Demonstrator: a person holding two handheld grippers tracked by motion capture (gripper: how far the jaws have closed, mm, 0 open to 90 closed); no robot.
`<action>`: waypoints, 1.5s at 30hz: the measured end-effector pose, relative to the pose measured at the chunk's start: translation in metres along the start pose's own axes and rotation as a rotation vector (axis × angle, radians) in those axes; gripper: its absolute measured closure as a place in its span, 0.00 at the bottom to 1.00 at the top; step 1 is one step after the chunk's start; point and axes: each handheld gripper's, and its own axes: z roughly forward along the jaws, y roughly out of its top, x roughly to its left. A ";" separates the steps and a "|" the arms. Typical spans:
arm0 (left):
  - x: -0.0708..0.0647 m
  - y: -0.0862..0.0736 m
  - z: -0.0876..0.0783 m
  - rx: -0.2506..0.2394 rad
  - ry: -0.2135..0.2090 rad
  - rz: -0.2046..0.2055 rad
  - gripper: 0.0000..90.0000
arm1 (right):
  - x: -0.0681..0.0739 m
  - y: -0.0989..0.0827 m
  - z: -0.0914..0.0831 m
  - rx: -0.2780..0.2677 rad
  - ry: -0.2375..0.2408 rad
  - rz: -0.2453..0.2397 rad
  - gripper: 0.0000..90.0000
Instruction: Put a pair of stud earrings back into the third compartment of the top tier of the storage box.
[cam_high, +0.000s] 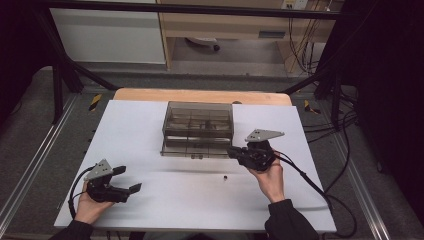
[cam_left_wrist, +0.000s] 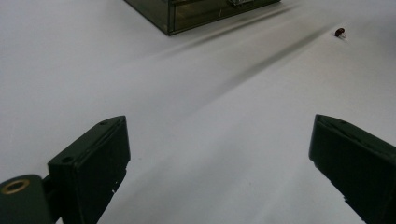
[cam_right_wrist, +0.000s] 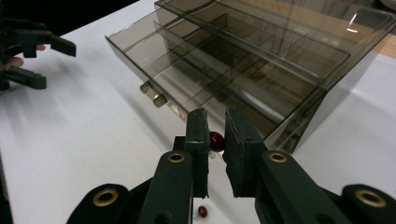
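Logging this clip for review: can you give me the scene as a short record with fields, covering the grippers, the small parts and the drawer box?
surface: white table
drawer box: smoky clear plastic, mid-table, a divided drawer pulled out
right gripper: shut on a small dark red bead, beside the open drawer
loose bead: on the table, near the right gripper
left gripper: open, nothing between the jaws, low over the table's near left

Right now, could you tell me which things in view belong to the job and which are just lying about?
In the job:
- right gripper, shut on a small dark red bead
- smoky clear drawer organiser, drawer pulled out
- second red bead on the white table

Lying about:
- left gripper, open, resting
- wooden cabinet
- floor cables
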 end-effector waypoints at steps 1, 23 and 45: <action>0.000 0.000 0.000 0.000 0.001 0.000 0.06 | 0.000 0.003 0.003 0.002 -0.005 0.001 0.89; 0.000 0.000 0.000 -0.001 -0.001 -0.001 0.06 | -0.016 0.011 0.054 0.072 -0.055 0.016 0.89; 0.000 0.000 0.000 -0.001 -0.001 -0.003 0.06 | -0.007 0.007 0.000 -0.071 -0.069 0.013 0.28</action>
